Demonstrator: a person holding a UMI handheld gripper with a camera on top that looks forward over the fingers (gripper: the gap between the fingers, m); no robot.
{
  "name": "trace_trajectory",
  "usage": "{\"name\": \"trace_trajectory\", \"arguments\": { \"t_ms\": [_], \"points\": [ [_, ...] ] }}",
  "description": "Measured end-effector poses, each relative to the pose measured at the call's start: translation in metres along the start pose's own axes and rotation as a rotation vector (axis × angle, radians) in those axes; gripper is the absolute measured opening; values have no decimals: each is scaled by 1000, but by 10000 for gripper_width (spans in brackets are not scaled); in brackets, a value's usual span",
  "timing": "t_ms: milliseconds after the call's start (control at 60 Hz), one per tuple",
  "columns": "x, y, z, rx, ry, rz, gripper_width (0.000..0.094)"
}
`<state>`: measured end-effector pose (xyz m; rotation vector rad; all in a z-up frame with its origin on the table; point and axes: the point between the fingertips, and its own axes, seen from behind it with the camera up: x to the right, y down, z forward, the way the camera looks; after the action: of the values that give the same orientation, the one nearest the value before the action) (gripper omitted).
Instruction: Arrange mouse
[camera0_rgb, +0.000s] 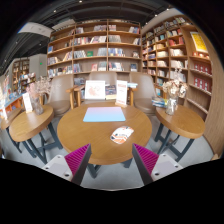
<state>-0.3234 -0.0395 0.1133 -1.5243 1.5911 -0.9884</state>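
Gripper (108, 160) held high, fingers spread wide, nothing between them (approach stance, likely surveying). Mouse (122, 134) sits well ahead, toward right finger, on round table (80, 135), near blue mat (104, 114), its probable destination.

gripper (110, 160) | 2 fingers (75, 158) spread wide, level | pink pads facing in | nothing btwn

Small object (122, 134) on the round table (85, 135), beyond the fingers, is too small to identify; book titles on shelves (95, 50) unreadable.
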Motion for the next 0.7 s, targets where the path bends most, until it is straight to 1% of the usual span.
{"name": "trace_trajectory", "arguments": {
  "t_ms": [100,117,283,400,483,700],
  "points": [
    [5,5,6,-14,23,-11,849],
    [8,7,21,-11,24,-12,848],
    [15,18,65,-20,18,-15,849],
    [15,29,90,-48,6,-11,847],
    [18,38,107,-74,15,-8,849],
    [26,40,152,-110,34,-20,847]
  ]
}}
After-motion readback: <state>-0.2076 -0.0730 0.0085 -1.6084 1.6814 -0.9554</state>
